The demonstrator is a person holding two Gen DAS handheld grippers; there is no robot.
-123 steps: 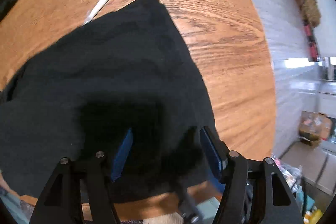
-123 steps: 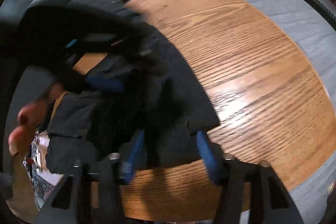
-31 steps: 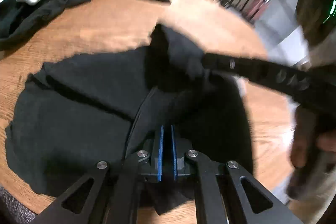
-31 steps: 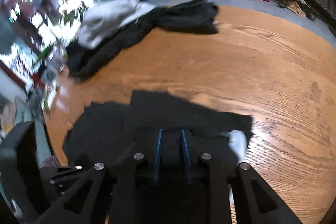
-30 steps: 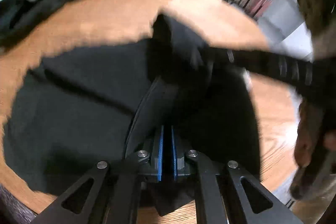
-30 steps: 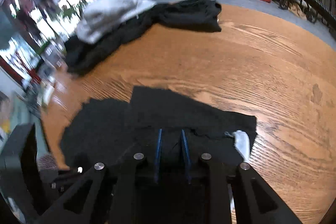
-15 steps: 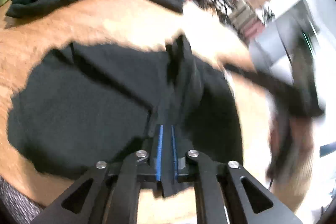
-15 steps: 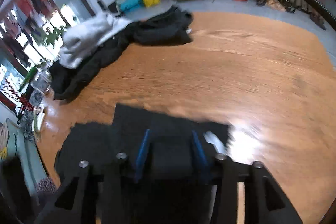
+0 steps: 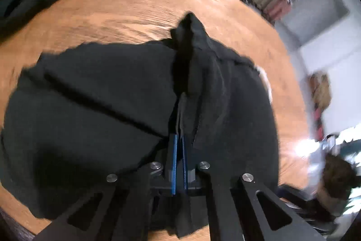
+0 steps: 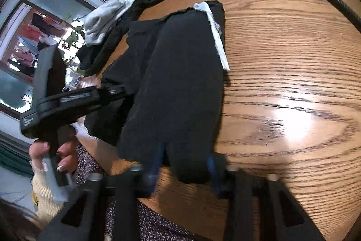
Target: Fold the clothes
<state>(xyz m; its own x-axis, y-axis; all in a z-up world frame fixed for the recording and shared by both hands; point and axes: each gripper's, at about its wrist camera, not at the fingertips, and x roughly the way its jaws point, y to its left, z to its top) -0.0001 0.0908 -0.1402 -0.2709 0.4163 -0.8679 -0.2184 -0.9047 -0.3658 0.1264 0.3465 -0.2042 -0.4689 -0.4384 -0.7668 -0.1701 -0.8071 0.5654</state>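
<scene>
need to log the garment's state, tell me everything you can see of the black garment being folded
The black garment is a soft, matte knit, partly folded into a long band on the wooden table, near its edge. A white label shows along one side. One fold stands in a raised ridge. The left tool is shut on an edge; the right tool straddles the near end, its jaws closing.

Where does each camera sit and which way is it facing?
Left wrist: sits on the left gripper, looking steeply down its fingers, shut on a ridge of the black garment on the table; no hand shows.
Right wrist: sits on the right gripper, looking down across the garment's folded end, which lies between its closing fingers; the left gripper and the hand holding it show.
Shared: the garment, the table, the clothes pile.
</scene>
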